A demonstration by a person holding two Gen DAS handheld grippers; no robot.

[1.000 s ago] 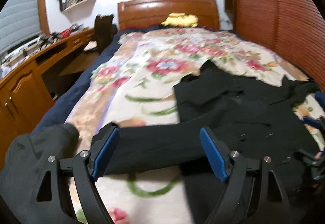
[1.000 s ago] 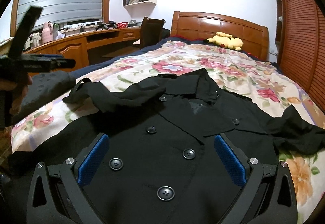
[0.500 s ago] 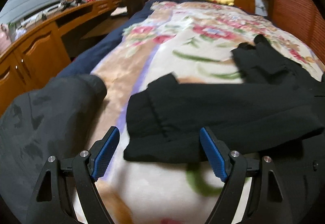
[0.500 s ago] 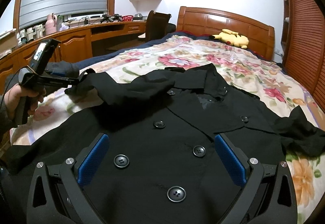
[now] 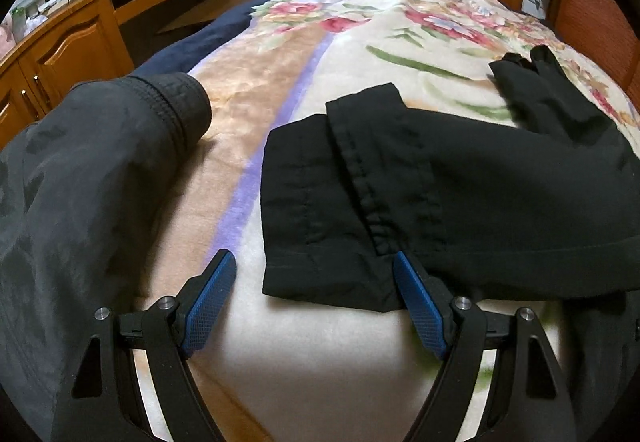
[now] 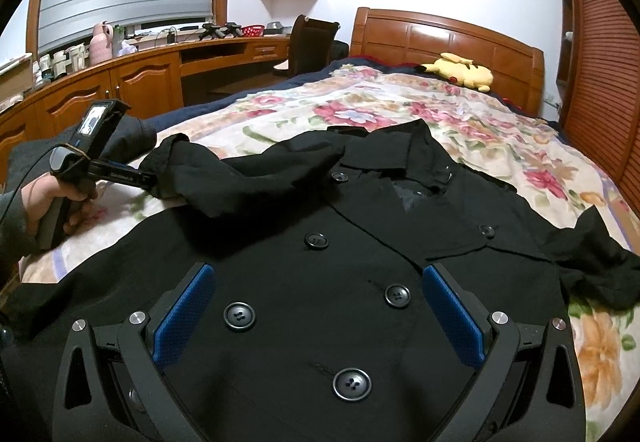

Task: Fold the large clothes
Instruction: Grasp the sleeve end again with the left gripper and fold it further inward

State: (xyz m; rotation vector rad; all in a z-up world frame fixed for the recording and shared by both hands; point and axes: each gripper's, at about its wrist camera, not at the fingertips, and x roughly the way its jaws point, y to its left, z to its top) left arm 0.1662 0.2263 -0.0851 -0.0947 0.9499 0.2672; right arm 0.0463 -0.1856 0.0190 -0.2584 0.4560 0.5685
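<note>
The left tongs [image 5: 314,300] sit low over the bed [image 5: 280,89], spread wide with nothing between their blue pads [image 5: 208,300], aimed at the cuff of the black coat's sleeve [image 5: 344,201], which lies flat on the floral blanket just ahead of them; the right-hand pad is at the cuff's near corner, though whether it touches the cloth is hard to tell from this angle. Seen from the right wrist, a bare hand [image 6: 56,197] grips that tool's handle from below, wrist angled up, its nose reaching the sleeve end beyond and left of the right tongs. The right tongs [image 6: 318,316] hover level over the front of the black coat [image 6: 360,242], also spread apart and holding nothing. The coat lies face up across the bed directly under and ahead of them, collar pointing away, one sleeve folded inward across the chest on the left, the other sleeve crumpled out to the right. Seven buttons [image 6: 239,316] show on its front. A second, grey garment [image 5: 88,169] is heaped to the left of the left tongs. Far ahead of both tongs, one yellow plush toy [image 6: 464,71] rests against the wooden headboard [image 6: 440,33], and one long desk [image 6: 140,69] with one chair [image 6: 310,41] runs along the left wall.
</note>
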